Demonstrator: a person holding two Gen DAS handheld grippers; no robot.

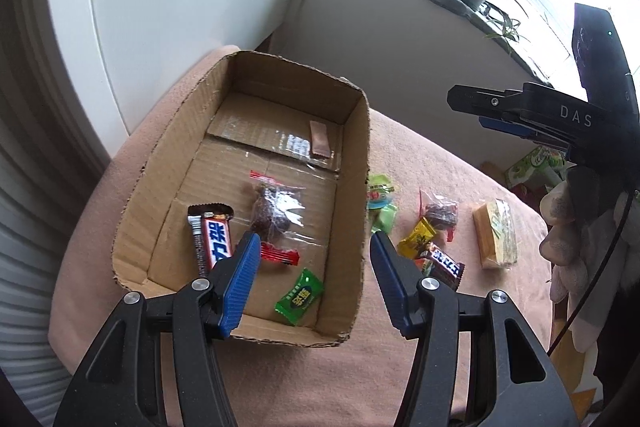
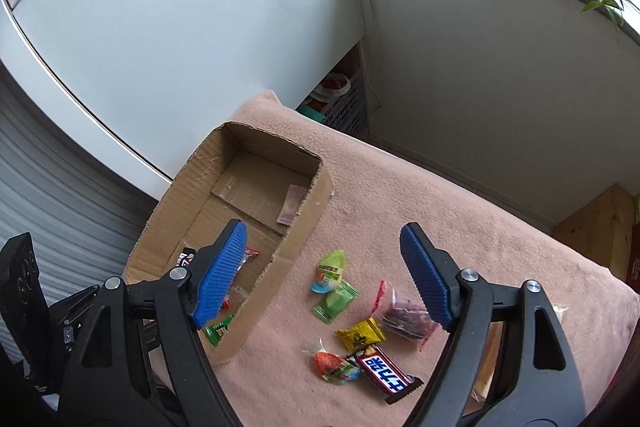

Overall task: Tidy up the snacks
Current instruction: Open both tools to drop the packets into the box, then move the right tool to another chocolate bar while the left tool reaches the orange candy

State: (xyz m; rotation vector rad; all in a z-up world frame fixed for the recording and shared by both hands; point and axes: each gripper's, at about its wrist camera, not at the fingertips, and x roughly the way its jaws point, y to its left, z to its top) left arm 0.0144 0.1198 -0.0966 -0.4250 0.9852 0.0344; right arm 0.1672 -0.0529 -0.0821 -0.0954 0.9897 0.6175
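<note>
An open cardboard box [image 1: 256, 187] sits toward the left edge of a pink blanket-covered surface [image 1: 420, 155], its far end near the surface's back-left corner. Inside lie a chocolate bar [image 1: 212, 241] by the left wall, a clear bag of dark dried fruit [image 1: 274, 211] in the middle, a small red packet [image 1: 280, 254] just below it and a green candy [image 1: 299, 297] near the front wall. The left gripper [image 1: 314, 285] hangs above the box's front-right part with its blue pads spread apart and nothing between them. The right gripper [image 2: 324, 275] is likewise open and empty — it hovers over the loose snacks lying on the surface just right of the box: green packets [image 2: 334, 285], a yellow candy [image 2: 362, 335], a second bag of dried fruit [image 2: 406, 319], an orange-and-green sweet [image 2: 334, 367] and another chocolate bar [image 2: 384, 373]. Further right lies a yellow wafer pack [image 1: 496, 233], near the person's gloved hand [image 1: 568, 239].
</note>
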